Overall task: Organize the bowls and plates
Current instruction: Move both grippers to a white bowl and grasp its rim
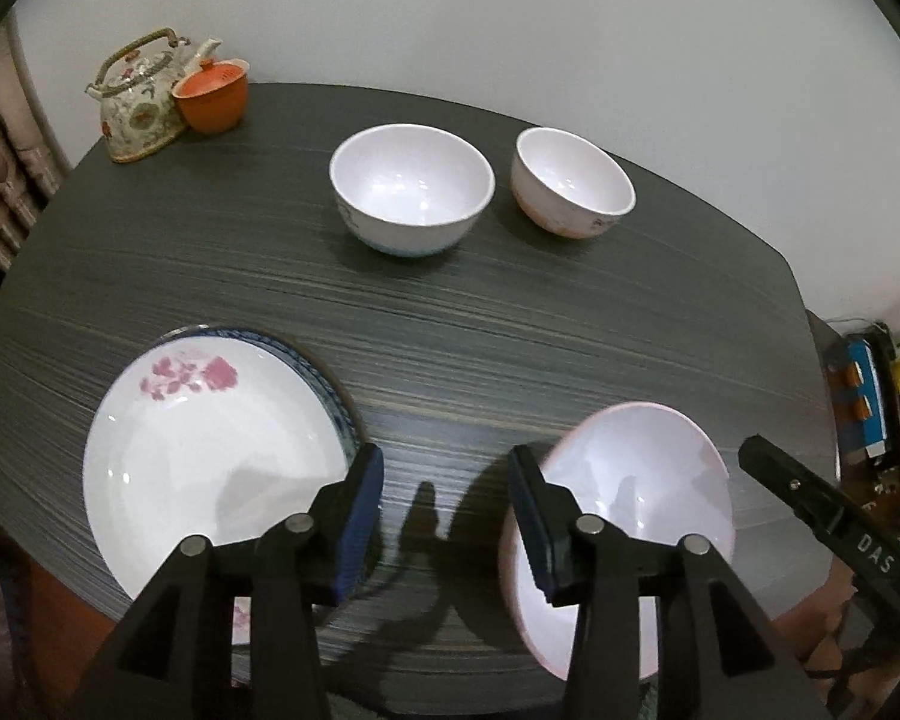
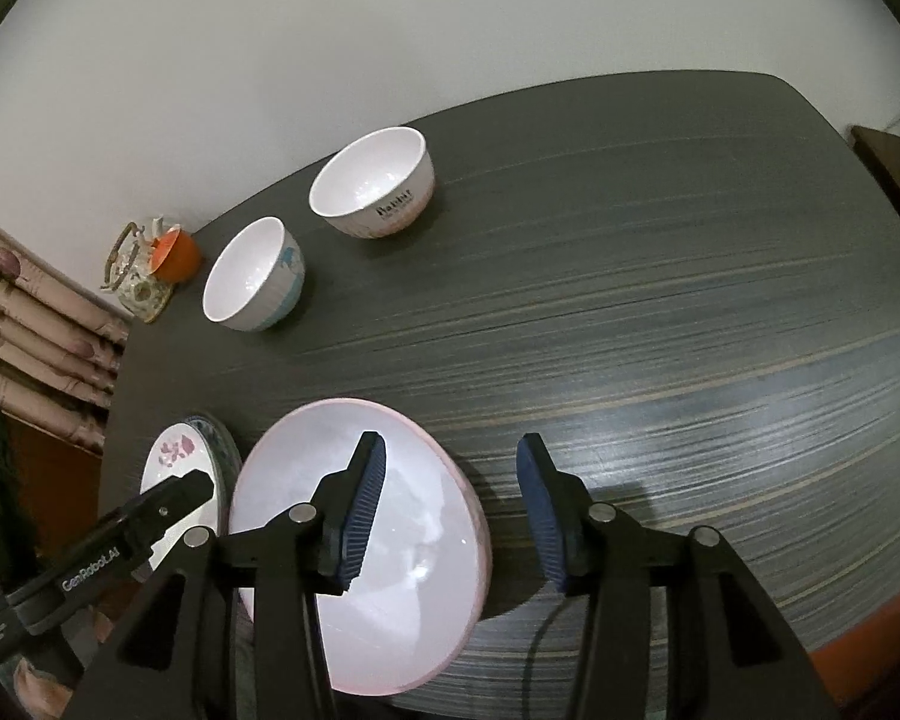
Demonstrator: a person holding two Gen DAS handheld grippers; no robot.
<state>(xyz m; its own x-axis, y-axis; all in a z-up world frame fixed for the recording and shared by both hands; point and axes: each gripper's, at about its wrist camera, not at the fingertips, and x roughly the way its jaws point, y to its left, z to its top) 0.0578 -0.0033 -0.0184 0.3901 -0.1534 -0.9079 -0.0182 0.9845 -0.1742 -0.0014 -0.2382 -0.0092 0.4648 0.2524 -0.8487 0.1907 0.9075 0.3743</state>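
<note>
On the dark table (image 1: 450, 330), a white plate with pink flowers (image 1: 210, 468) lies on top of a blue-rimmed plate at the near left. A pink-rimmed deep plate (image 1: 642, 498) sits near right. Two white bowls stand side by side at the back: one with blue at its base (image 1: 411, 186), one pinkish (image 1: 573, 180). My left gripper (image 1: 445, 462) is open above bare table between the two plates. My right gripper (image 2: 450, 450) is open too. Its left finger hangs over the pink-rimmed plate (image 2: 390, 570), its right finger over the table, with no pad pressing. The bowls (image 2: 252, 276) (image 2: 372, 180) lie beyond it.
A flowered teapot (image 1: 138, 102) and an orange lidded cup (image 1: 210, 96) stand in the back left corner by the wall. Patterned fabric (image 2: 30, 324) hangs past the table's left edge. Cluttered items (image 1: 870, 396) sit beyond the right edge.
</note>
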